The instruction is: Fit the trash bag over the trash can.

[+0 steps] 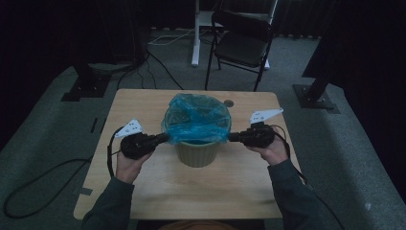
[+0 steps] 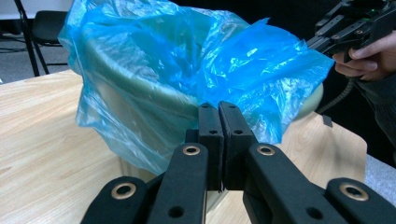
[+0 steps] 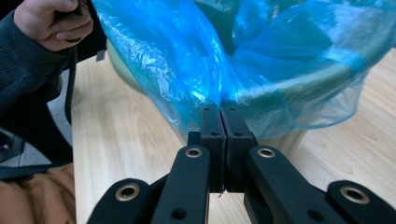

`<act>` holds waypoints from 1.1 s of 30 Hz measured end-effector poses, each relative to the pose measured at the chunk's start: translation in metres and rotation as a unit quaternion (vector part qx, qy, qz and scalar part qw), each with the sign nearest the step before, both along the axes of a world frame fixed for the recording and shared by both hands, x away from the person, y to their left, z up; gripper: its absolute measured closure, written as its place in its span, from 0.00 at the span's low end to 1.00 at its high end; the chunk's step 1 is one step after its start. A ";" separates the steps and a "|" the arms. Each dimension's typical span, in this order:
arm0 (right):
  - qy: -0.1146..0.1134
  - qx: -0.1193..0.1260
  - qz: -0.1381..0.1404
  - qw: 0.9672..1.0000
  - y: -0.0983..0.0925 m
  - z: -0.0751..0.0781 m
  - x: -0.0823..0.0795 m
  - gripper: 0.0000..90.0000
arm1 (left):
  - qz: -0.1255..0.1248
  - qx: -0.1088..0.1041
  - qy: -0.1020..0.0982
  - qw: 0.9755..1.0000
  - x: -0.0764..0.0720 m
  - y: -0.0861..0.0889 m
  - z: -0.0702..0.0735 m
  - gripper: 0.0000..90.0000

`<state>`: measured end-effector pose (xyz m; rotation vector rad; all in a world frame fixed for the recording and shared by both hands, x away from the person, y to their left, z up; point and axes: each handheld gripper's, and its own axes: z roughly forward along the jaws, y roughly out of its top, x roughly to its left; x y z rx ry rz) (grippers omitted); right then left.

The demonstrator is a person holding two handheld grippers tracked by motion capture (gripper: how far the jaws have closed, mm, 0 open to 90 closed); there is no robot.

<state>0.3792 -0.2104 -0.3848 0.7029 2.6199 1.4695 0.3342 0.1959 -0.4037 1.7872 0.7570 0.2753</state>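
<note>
At the middle of the wooden table [image 1: 143, 191] stands a pale green bin [image 1: 197, 153] lined with a blue plastic bag [image 1: 196, 117], whose loose edge is folded out over the rim and hangs down the outer wall. Each side of that overhang is pinched: the left gripper [image 1: 165, 137], at nine o'clock of the bin, has its jaws pressed flat together on the film, which its own view shows bunching right at the tips [image 2: 218, 106]; the right gripper [image 1: 232, 137], at three o'clock, is clamped the same way on the opposite fold [image 3: 219, 108]. Thin film in a hard pinch is the weak point here, I judge: a pull outward or down that is uneven between the two sides could tear the bag at the jaw tips, slide it off the rim on the slacker side, or tip the light bin toward the stronger hand. Both hands [image 1: 128, 163] come in from six o'clock with forearms angled inward, the right hand [image 1: 275, 151] mirroring the left, and both grippers lie roughly level, pointing at each other across the bin. Beyond twelve o'clock, on the floor, stands a dark folding chair [image 1: 242, 43].
</note>
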 end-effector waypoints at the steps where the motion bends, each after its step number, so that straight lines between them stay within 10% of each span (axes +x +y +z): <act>1: 0.000 0.000 0.000 1.000 0.000 0.000 0.000 1.00 | -0.002 0.003 -0.001 1.000 -0.003 0.000 -0.002 0.99; 33: 0.031 -0.041 0.061 0.997 0.018 -0.019 -0.006 1.00 | -0.023 0.025 0.030 0.999 -0.003 -0.004 -0.031 0.99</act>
